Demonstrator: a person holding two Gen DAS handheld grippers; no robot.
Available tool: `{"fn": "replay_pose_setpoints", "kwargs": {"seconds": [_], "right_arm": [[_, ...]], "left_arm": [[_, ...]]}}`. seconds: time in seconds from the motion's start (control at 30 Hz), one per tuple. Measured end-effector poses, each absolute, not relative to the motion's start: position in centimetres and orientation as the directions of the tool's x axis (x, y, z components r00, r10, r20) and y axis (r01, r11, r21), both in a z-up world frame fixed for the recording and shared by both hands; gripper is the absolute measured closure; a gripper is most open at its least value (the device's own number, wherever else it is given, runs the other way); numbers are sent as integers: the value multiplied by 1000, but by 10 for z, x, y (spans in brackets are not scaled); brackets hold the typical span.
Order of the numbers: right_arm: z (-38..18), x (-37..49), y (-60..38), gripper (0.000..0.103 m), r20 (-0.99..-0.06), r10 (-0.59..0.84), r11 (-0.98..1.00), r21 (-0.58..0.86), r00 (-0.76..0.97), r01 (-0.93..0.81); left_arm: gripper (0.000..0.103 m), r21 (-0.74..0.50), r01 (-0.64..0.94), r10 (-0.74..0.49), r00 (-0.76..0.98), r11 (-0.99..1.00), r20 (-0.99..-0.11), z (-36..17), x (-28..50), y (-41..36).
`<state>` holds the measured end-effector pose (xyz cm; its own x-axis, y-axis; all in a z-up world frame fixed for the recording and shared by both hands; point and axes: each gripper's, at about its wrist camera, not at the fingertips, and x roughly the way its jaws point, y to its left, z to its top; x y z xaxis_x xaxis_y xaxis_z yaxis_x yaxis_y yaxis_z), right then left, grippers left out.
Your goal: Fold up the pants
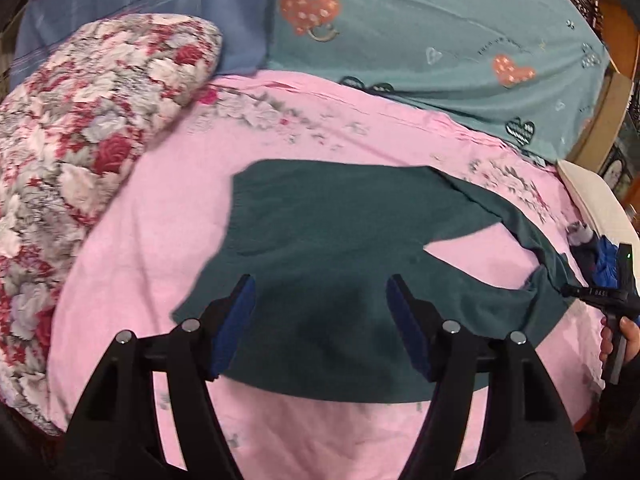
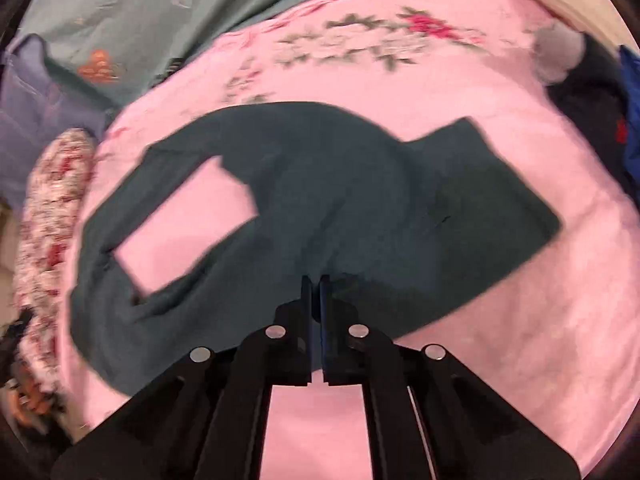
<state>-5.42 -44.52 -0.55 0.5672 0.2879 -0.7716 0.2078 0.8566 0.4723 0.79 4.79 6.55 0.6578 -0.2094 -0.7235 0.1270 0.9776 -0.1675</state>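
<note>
Hand-held gripper (image 1: 320,292) — pink sheet (image 1: 160,200)

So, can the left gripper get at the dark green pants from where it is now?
Probably yes. The left gripper is open and hangs right over the dark green pants, which lie flat on the pink sheet. Nothing is between them. The floral quilt sits off to the side.

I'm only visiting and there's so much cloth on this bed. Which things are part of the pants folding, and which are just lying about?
Part of the job:
- dark green pants, spread on the pink sheet
- left gripper, open
- right gripper, shut

Just lying about:
- floral quilt
- teal heart-print sheet
- blue cloth at the bed's edge
</note>
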Motion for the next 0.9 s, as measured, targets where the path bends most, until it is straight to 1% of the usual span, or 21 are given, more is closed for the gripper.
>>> {"fn": "replay_pose_setpoints", "kwargs": {"seconds": [0.07,0.13,0.2,0.27,0.3,0.4,0.5,0.57,0.6,0.63,0.67,0.7,0.77,0.83,0.9], "right_arm": [[15,-52,-460,100,-686,386,789,592,617,164],[36,-41,-486,100,-605,433,714,683,668,155],[56,-25,-516,100,-540,440,647,745,717,164],[73,-3,-541,100,-509,420,597,779,752,194],[79,14,-558,100,-507,395,571,789,766,227],[83,63,-598,100,-549,314,529,778,775,337],[76,125,-632,100,-636,187,538,704,749,464],[60,172,-647,94,-727,121,615,590,676,524],[45,188,-650,76,-793,76,657,495,604,568],[32,193,-653,73,-847,-20,672,382,532,634],[26,190,-653,71,-850,-47,675,361,525,644],[22,186,-652,71,-843,-54,686,358,535,633],[12,175,-647,71,-850,-88,719,307,519,624],[2,162,-643,70,-862,-80,750,278,500,600],[-5,153,-638,61,-871,-78,779,250,484,575]], "left_arm": [[34,-169,139,-219,638,976,-738,59,14,39],[34,-170,139,-220,621,976,-752,53,21,34],[34,-177,133,-221,608,975,-762,48,29,32],[34,-176,128,-218,601,976,-769,45,33,29],[34,-176,127,-217,597,976,-772,44,36,28],[33,-170,116,-206,574,978,-793,35,44,25],[33,-162,95,-188,546,982,-816,25,56,22],[33,-158,91,-182,531,983,-828,21,63,16],[33,-156,95,-183,527,983,-830,20,64,12],[33,-157,106,-189,523,982,-831,19,65,6],[33,-159,120,-199,522,980,-830,20,65,2],[32,-158,137,-207,521,978,-828,19,63,-2],[30,-146,169,-214,516,975,-830,17,62,-10],[30,-141,195,-222,505,971,-834,15,63,-17],[30,-143,213,-234,506,966,-830,16,66,-25]]}}
